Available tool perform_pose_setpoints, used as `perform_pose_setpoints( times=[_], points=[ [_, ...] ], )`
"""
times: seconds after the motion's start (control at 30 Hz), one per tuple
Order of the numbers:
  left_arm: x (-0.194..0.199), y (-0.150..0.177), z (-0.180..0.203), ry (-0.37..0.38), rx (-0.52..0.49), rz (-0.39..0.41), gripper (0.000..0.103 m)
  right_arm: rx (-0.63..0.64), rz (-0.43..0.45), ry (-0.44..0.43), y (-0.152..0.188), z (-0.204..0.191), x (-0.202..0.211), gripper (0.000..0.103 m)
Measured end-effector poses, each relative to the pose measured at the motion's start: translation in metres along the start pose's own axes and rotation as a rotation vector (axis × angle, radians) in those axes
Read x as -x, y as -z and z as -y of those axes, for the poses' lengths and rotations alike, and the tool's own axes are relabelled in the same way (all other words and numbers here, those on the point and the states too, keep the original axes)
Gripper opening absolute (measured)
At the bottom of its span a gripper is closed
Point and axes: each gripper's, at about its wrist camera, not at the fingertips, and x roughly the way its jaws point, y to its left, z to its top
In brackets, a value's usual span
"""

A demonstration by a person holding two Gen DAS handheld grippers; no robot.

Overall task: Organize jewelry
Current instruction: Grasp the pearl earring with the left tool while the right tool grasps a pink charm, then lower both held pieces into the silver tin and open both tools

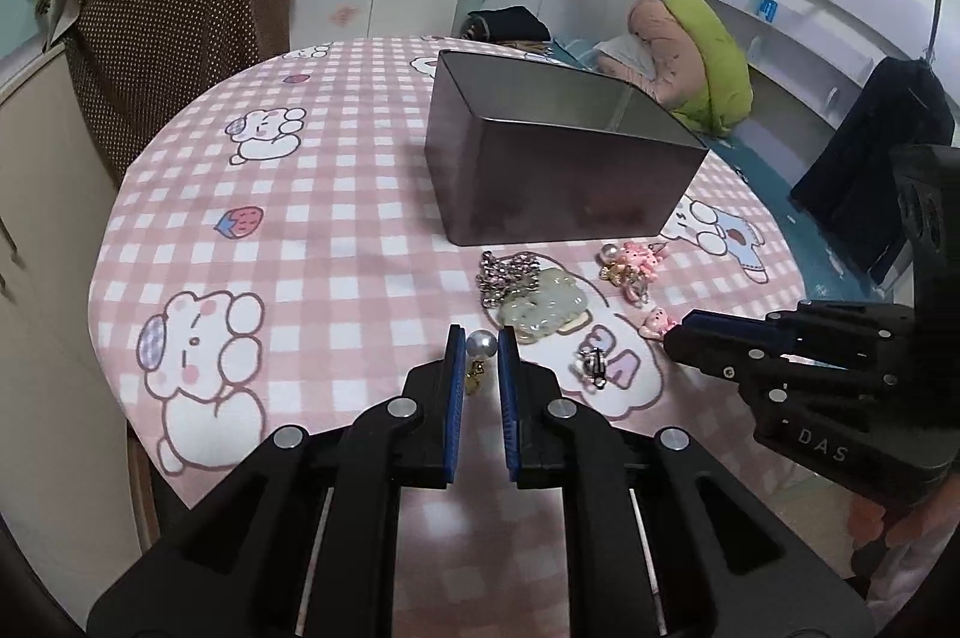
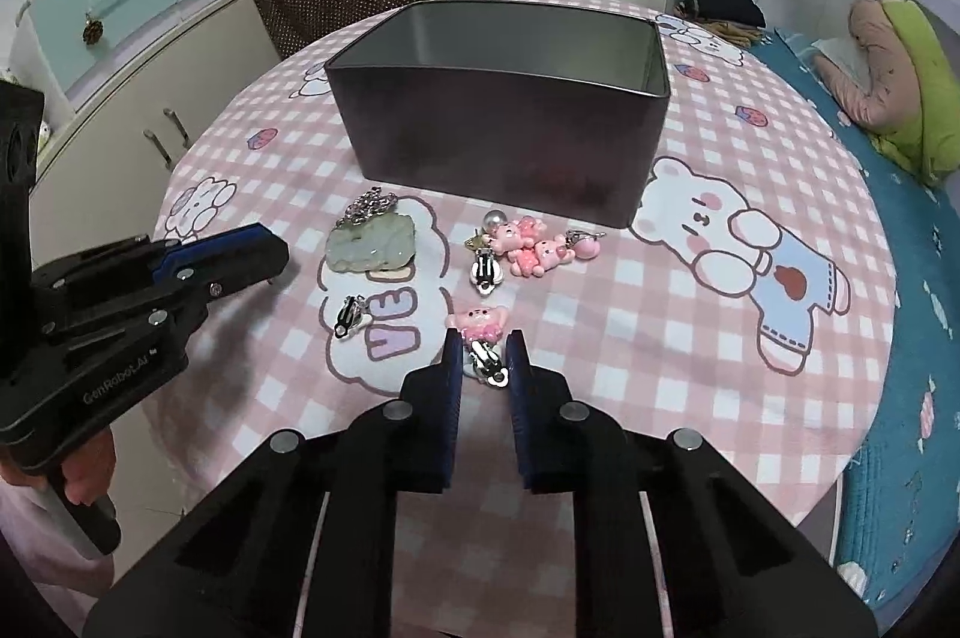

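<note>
Your left gripper (image 1: 481, 345) is clenched on a round pearl earring (image 1: 480, 344); your right gripper (image 2: 485, 356) clamps a glossy pink bear clip (image 2: 480, 323), both on the checked cloth (image 1: 312, 242). Beyond lie a jade pendant (image 2: 372, 251) and the rectangular metal tin (image 2: 504, 128).
</note>
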Motion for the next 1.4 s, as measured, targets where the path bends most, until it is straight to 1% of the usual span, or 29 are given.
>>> perform_pose_setpoints(
  times=[0.17, 0.23, 0.33, 0.43, 0.53, 0.7, 0.87, 1.17, 1.3, 1.4],
  points=[
    [0.002, -0.002, 0.002, 0.001, 0.024, 0.008, 0.011, -0.035, 0.028, -0.008, -0.004, 0.012, 0.012, 0.014],
    [0.004, -0.005, 0.003, 0.009, 0.033, 0.020, 0.011, -0.045, 0.042, -0.002, -0.007, 0.016, 0.016, 0.014],
    [0.009, -0.010, 0.004, 0.001, 0.031, 0.038, 0.011, -0.052, 0.059, 0.001, -0.011, 0.021, 0.022, 0.014],
    [0.011, -0.016, 0.003, 0.028, 0.044, 0.037, 0.011, -0.054, 0.079, -0.001, -0.016, 0.026, 0.028, 0.014],
    [0.012, -0.020, 0.002, 0.036, 0.064, 0.040, 0.011, -0.061, 0.097, 0.001, -0.020, 0.030, 0.033, 0.014],
    [0.015, -0.026, 0.004, 0.031, 0.061, 0.053, 0.011, -0.068, 0.116, 0.003, -0.025, 0.034, 0.038, 0.014],
    [0.019, -0.036, 0.007, 0.026, 0.061, 0.070, 0.011, -0.048, 0.160, 0.008, -0.039, 0.035, 0.049, 0.014],
    [0.028, -0.073, 0.019, 0.013, 0.040, 0.131, 0.011, -0.025, 0.271, 0.014, -0.073, 0.042, 0.070, 0.014],
    [0.031, -0.094, 0.023, -0.010, 0.047, 0.152, 0.011, -0.010, 0.296, 0.004, -0.088, 0.045, 0.073, 0.014],
    [0.030, -0.108, 0.025, -0.018, 0.042, 0.165, 0.011, -0.010, 0.298, -0.002, -0.098, 0.049, 0.070, 0.014]
  ],
)
